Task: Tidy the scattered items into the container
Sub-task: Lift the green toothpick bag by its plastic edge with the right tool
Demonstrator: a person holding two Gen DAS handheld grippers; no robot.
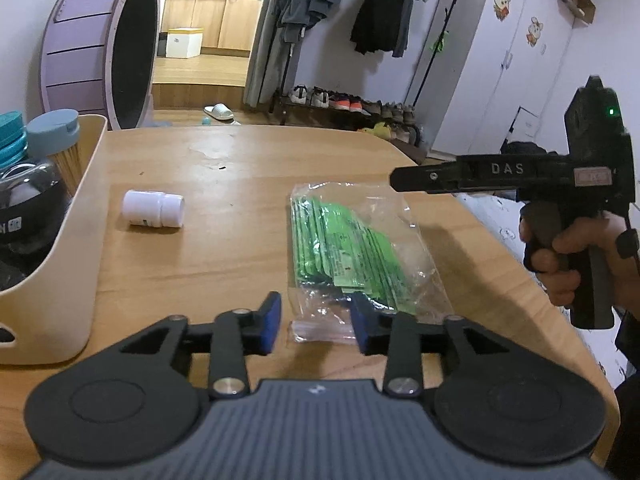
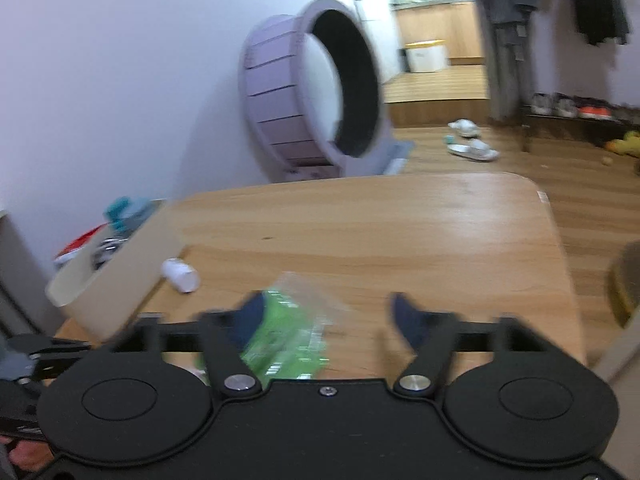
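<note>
A clear plastic bag of green sachets (image 1: 352,252) lies flat on the wooden table (image 1: 224,264). My left gripper (image 1: 316,326) is open just above the bag's near edge, one blue pad on each side of it. A white pill bottle (image 1: 154,209) lies on its side to the left, beside the cream bin (image 1: 68,256). The right gripper (image 1: 404,180) hovers above the bag's far right, held by a hand (image 1: 560,256). In the blurred right wrist view, my right gripper (image 2: 326,312) is open over the bag (image 2: 288,332), with the bottle (image 2: 181,274) and bin (image 2: 120,280) to the left.
The bin holds a dark jar (image 1: 28,208) and teal-lidded containers (image 1: 52,128). A purple wheel (image 1: 100,48) stands on the floor behind the table. A clothes rack (image 1: 360,12) and shoes (image 1: 344,104) line the back wall. The table's right edge runs close to the bag.
</note>
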